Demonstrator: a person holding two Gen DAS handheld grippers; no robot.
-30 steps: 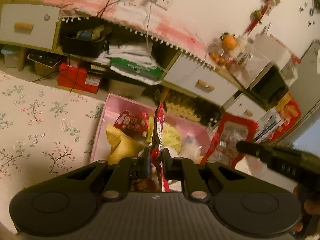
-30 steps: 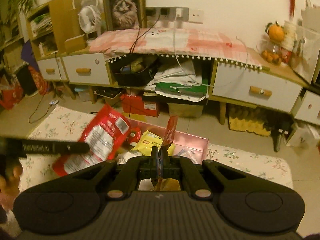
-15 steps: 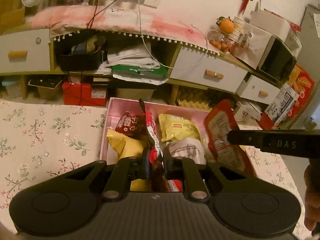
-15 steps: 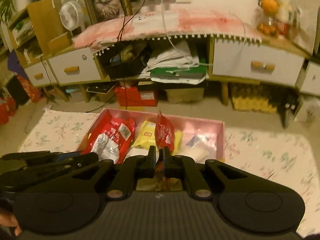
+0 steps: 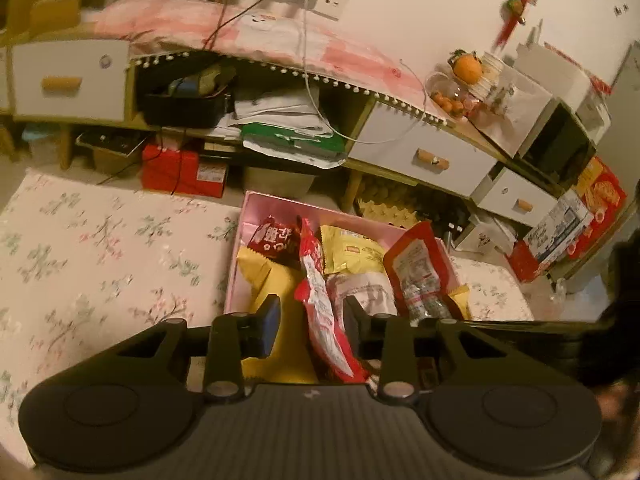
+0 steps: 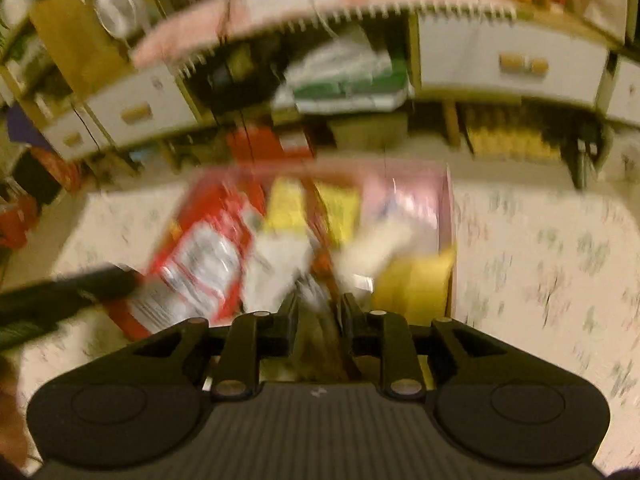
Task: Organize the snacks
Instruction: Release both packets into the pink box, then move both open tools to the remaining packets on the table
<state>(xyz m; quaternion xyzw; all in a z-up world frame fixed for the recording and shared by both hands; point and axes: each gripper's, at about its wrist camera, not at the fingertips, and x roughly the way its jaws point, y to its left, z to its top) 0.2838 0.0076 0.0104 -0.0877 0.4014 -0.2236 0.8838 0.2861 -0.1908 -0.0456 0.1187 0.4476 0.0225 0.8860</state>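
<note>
- Overhead, the flowered tabletop (image 5: 100,248) spreads out on both sides of the pink box (image 5: 256,210), which sits at its far edge, facing a long low cabinet (image 5: 420,152) with white drawers on the floor beyond.
- Inside the pink box, snack packs lie jumbled: a yellow bag (image 5: 276,280) against its left wall, a second yellow bag (image 5: 352,250) near its back wall, a dark red pack (image 5: 274,238) in its back left corner, a whitish pouch (image 5: 366,292) in the middle.
- A large red packet (image 5: 418,268) with a clear window leans on the box's right wall in the left wrist view; the right wrist view is smeared with blur but shows the same box with red, yellow and white packs.
- A slim red sachet (image 5: 320,304) stands on edge in the box's middle, between the fingers of the left gripper (image 5: 312,320); its jaws have just been opening and the blue pad (image 5: 270,326) stands clear of the sachet.
- The right gripper (image 6: 319,314), at the box's near edge, has also just been parting its jaws; a dark, blurred strip lies in the narrow gap, and contact cannot be made out.
</note>
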